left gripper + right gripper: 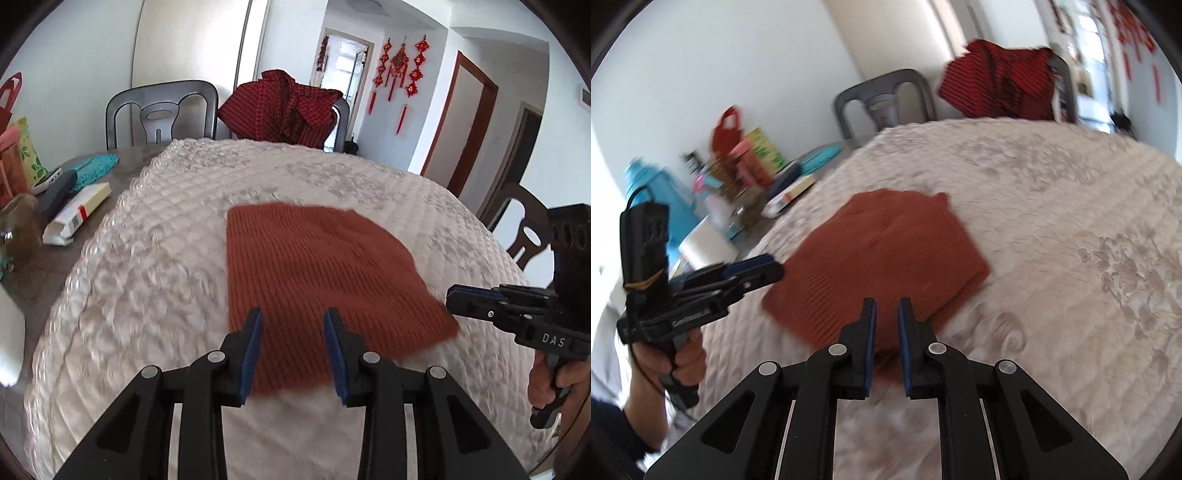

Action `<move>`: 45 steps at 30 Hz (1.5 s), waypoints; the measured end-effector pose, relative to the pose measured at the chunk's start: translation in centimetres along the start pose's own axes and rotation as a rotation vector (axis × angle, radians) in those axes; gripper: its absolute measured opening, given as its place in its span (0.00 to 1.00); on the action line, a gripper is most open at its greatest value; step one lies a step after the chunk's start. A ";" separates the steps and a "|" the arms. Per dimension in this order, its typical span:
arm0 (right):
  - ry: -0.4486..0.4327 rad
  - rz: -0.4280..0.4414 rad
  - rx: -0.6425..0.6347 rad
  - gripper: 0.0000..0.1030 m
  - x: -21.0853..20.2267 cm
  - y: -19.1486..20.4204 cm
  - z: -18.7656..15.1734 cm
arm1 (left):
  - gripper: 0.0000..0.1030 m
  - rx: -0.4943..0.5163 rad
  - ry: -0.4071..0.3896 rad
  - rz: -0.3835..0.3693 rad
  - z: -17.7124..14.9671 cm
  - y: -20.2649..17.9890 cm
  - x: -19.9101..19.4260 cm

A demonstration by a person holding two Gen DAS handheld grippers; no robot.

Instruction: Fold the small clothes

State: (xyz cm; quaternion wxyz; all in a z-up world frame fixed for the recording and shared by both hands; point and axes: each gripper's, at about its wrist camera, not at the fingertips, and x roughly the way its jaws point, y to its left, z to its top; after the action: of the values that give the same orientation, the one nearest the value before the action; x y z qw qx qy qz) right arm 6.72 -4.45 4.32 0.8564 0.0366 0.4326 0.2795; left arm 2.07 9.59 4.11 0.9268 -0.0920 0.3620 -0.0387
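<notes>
Centrally on the cream quilted floral table cover (155,258), a rust-orange ribbed knit garment (317,266) lies flat, folded into a compact, roughly rectangular pad; from the right wrist view it shows an angled, layered far edge (886,251). Left gripper (293,317): blue-padded fingers spread apart, nothing between them, tips over the near edge of the knit; whether they touch the fabric cannot be told. Right gripper (887,306): fingers apart with a narrower gap, nothing pinched, tips above the garment's near corner. From the left camera the right gripper appears at the frame's right, pointing at the garment's right corner, held in a bare hand (554,384). From the right camera the left gripper sits just beside the garment's left edge, gripped by the other hand (683,362). Far side of the table: a grey plastic chair (160,110) and a red-and-black checked shirt (284,107) draped over a second chair. Left, on bare tabletop: a white-and-yellow carton (75,214), a turquoise crocheted cloth (98,168), more clutter, blurred.
</notes>
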 end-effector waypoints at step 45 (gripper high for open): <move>0.128 -0.285 -0.149 0.49 0.1 1.4 -6.8 | 0.64 0.054 0.116 0.177 -5.5 -1.0 0.4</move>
State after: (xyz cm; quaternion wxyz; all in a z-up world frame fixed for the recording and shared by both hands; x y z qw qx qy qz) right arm 0.93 -4.47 0.44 0.8585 -0.1067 0.4649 0.1881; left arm -1.32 7.76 0.08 0.9062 -0.0321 0.4207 0.0282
